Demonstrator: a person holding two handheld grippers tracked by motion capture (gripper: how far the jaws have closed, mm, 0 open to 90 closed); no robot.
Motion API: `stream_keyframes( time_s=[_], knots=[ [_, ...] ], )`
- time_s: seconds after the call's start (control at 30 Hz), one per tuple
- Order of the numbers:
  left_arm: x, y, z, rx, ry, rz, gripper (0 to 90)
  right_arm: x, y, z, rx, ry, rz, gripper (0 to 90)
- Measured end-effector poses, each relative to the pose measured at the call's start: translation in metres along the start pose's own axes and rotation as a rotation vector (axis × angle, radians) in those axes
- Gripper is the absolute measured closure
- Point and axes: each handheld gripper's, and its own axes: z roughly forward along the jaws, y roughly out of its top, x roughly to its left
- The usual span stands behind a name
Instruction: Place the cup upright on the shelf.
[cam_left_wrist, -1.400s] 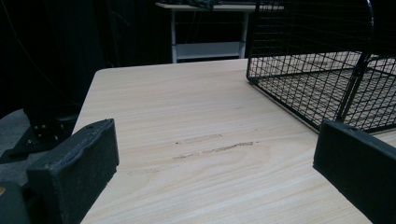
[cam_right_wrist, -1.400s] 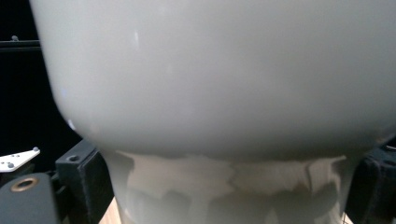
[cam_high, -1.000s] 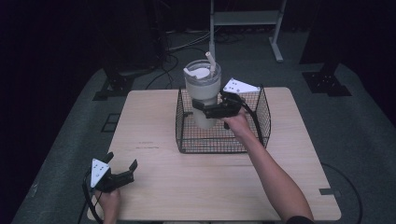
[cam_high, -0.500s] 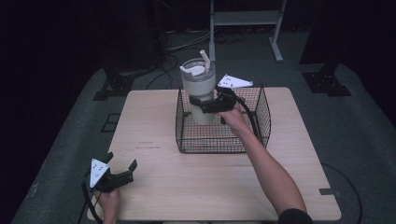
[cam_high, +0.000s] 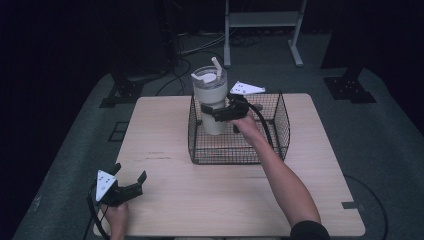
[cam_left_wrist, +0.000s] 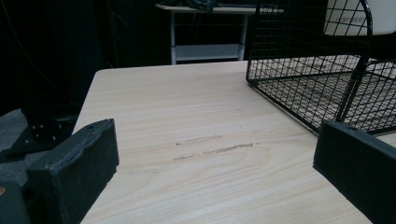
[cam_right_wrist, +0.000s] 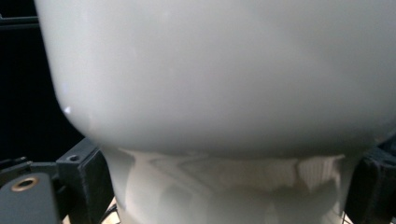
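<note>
A white tumbler (cam_high: 211, 102) with a lid and straw stands upright in the left part of a black wire basket (cam_high: 235, 155), rising above its rim. My right gripper (cam_high: 216, 113) is shut on the tumbler's narrower lower body, one jaw on each side. The tumbler (cam_right_wrist: 210, 70) sits very close in the right gripper view. Whether its base touches the basket floor I cannot tell. My left gripper (cam_high: 131, 181) rests open at the table's near left corner with nothing between its jaws. In the left gripper view the basket (cam_left_wrist: 303, 88) lies ahead to the right.
The basket stands at the far middle of a light wooden table (cam_high: 225, 200). A faint scuff mark (cam_left_wrist: 215, 149) runs across the wood ahead of the left gripper. Beyond the table are dark floor, cables and a metal stand (cam_high: 260, 30).
The right gripper and the tumbler have shifted slightly left inside the basket. The left gripper has stayed put.
</note>
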Motion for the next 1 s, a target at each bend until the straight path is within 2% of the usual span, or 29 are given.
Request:
stream_keyframes(
  time_s=[0.1,0.3,0.43,0.6,0.7,0.93,1.0],
  knots=[
    [0.000,0.000,0.000,-0.003,0.000,-0.003,0.0,-0.004,-0.004,0.004,0.012,0.003,-0.004,8.1],
    [0.000,0.000,0.000,-0.008,-0.002,-0.006,0.0,-0.013,-0.013,0.007,0.027,0.023,0.033,8.1],
    [0.001,0.000,0.000,-0.007,-0.002,-0.006,0.0,-0.018,-0.018,0.010,0.032,0.030,0.024,8.1],
    [0.001,0.000,0.000,-0.008,-0.003,-0.008,0.0,-0.024,-0.025,0.012,0.055,0.029,0.047,8.1],
    [0.001,0.000,0.000,-0.010,-0.003,-0.008,0.0,-0.028,-0.029,0.014,0.058,0.037,0.044,8.1],
    [0.001,0.000,0.000,-0.008,-0.003,-0.005,0.0,-0.033,-0.039,0.020,0.118,0.038,0.044,8.1],
    [0.001,0.000,-0.001,-0.009,-0.004,-0.005,0.0,-0.035,-0.042,0.022,0.126,0.040,0.058,8.1]
  ],
)
